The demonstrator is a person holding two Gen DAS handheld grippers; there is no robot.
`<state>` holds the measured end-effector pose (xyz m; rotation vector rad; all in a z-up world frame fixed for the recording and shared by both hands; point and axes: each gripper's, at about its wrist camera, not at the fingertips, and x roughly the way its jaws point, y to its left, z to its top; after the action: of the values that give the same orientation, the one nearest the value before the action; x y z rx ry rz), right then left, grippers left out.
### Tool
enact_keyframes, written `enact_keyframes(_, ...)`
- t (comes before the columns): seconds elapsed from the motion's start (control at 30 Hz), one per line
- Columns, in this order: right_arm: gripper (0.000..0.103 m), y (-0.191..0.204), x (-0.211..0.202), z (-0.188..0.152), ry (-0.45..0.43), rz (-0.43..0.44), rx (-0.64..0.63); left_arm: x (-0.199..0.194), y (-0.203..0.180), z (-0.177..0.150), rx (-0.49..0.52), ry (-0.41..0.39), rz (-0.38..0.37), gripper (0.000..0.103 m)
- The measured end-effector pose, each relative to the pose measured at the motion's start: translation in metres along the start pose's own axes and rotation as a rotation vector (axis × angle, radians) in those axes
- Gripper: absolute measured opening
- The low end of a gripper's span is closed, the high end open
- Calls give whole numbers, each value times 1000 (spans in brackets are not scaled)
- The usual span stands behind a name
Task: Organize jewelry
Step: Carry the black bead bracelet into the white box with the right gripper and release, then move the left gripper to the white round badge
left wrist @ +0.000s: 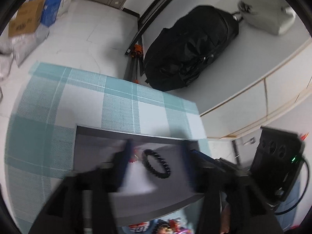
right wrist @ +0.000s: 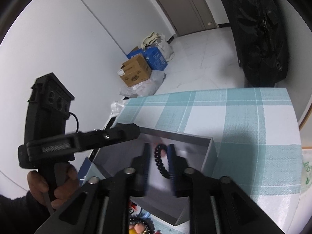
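Left claw (left wrist: 156,152) seen spread wide over grey box (left wrist: 117,131); nothing held. Black bead bracelet (left wrist: 157,163) seen lying on box floor between fingers, touching neither. Small red trinket (left wrist: 133,159) noted just beside left finger; contact cannot be told through blur.

Right claw (right wrist: 159,156) half closed above same box (right wrist: 209,152); bracelet (right wrist: 160,161) framed between fingers, grip not confirmed. Box set on checked worktop (right wrist: 243,120).
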<state>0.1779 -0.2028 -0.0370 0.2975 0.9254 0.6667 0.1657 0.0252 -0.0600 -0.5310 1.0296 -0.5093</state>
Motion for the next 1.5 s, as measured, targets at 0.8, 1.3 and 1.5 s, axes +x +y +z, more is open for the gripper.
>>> enact_keyframes(0.8,96,15,-61,-26,-212,-66,-45,-62,-15,-53,132,-217,218,82)
enact_keyframes(1.3,103,37,-79,-67,-215,-194,-160,-46,-17,-115,253,-86,407,83)
enact_keyframes(1.5,103,31,-85,-83,-198,-206,-116,-35,-15,-133,297,13,429,83)
